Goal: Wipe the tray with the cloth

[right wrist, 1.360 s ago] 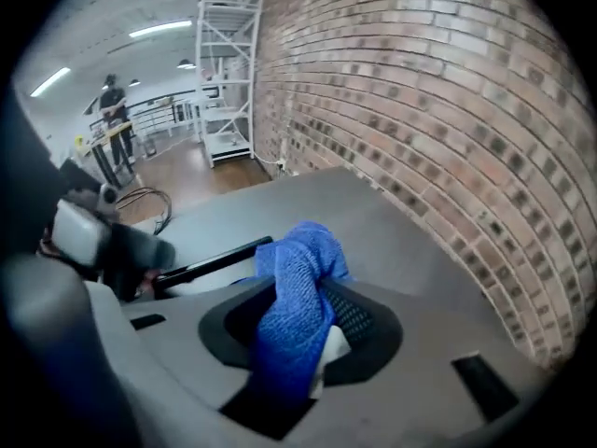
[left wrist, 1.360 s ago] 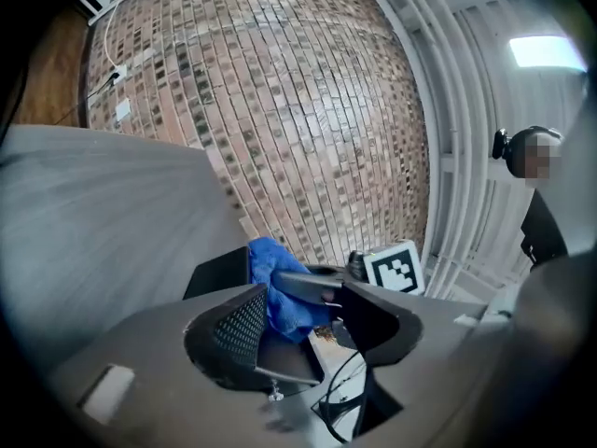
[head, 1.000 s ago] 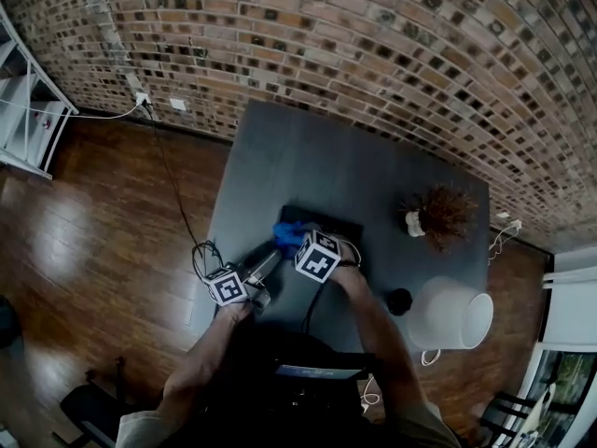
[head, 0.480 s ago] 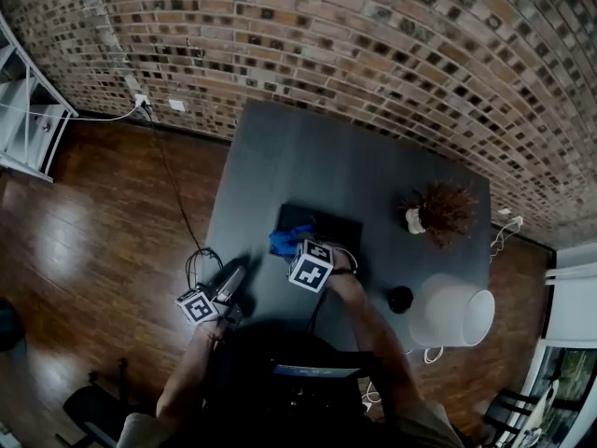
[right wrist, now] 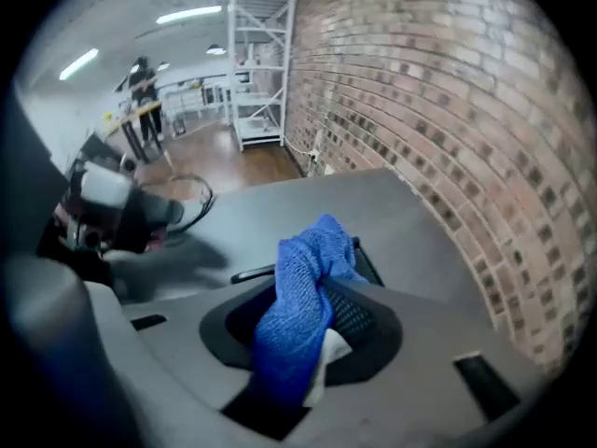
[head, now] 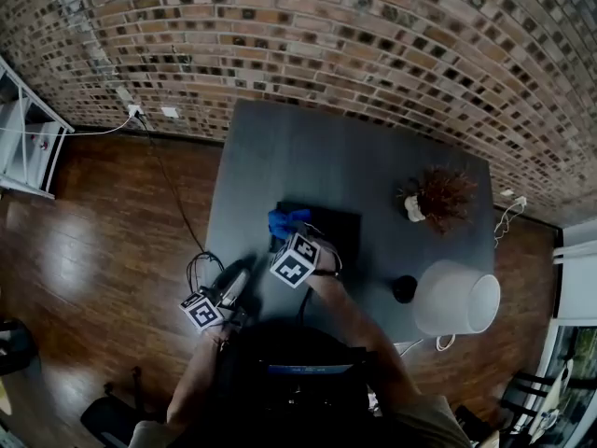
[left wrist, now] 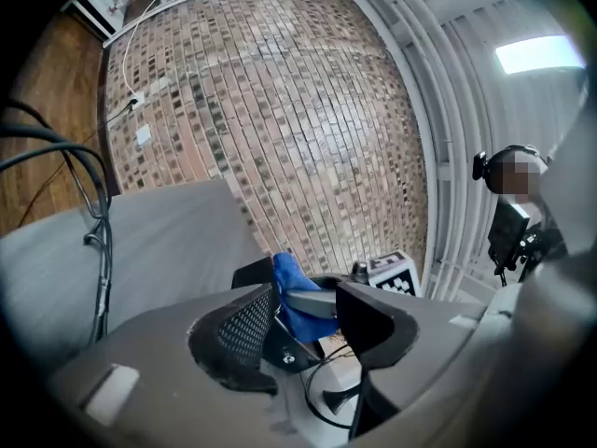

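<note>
Blue cloth [right wrist: 312, 250]: bunched into one long fold, long axis 6 to 12 o'clock in the right gripper view, free end pointing to 12. Clamped in the right gripper [right wrist: 306, 329], jaws narrow upon it. Location, head view: 9 o'clock end of the black tray [head: 336, 231].
Tray: rectangular, long axis 9 to 3 o'clock, flat on the grey table [head: 373, 157].
Left gripper [head: 237, 280]: at the tray's 7 o'clock, by the table edge, pointing toward 1 o'clock; jaws apart, just been closing slightly, nothing gripped.
Dried plant [head: 443, 194] at 3 o'clock; white lamp shade [head: 454, 299] at 4 o'clock.
</note>
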The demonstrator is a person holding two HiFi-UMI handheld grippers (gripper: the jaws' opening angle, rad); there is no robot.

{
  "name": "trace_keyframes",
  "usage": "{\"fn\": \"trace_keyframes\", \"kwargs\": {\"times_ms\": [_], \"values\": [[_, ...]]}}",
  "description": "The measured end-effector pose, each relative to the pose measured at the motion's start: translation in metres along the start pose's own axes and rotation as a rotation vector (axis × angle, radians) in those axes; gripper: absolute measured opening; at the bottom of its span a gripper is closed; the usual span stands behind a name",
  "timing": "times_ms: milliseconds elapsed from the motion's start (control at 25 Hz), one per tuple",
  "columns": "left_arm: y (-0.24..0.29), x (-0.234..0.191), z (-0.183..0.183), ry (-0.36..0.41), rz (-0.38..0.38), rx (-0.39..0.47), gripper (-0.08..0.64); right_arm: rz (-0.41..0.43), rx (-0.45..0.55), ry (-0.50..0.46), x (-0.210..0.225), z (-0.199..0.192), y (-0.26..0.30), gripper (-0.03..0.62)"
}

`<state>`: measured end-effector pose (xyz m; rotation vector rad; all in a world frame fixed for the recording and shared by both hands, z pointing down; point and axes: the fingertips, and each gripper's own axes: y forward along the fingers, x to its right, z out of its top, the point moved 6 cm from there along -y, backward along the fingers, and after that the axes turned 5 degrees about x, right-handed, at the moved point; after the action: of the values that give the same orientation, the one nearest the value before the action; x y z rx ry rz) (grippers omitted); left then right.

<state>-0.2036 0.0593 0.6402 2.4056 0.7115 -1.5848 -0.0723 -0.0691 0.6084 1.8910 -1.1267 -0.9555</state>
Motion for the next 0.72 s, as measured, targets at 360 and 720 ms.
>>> {"fn": "trace_keyframes", "kwargs": {"times_ms": [360, 720], "values": [[0.02, 0.001, -0.009, -0.001, -0.014, -0.05, 0.201, 0.007, 0.072, 0.105, -0.007, -0.035, -0.025, 0.13], [0.012, -0.003, -0.005, -0.006, 0.013, -0.036, 0.201, 0.141, -0.031, -0.357, -0.072, -0.035, -0.029, 0.13]]}}
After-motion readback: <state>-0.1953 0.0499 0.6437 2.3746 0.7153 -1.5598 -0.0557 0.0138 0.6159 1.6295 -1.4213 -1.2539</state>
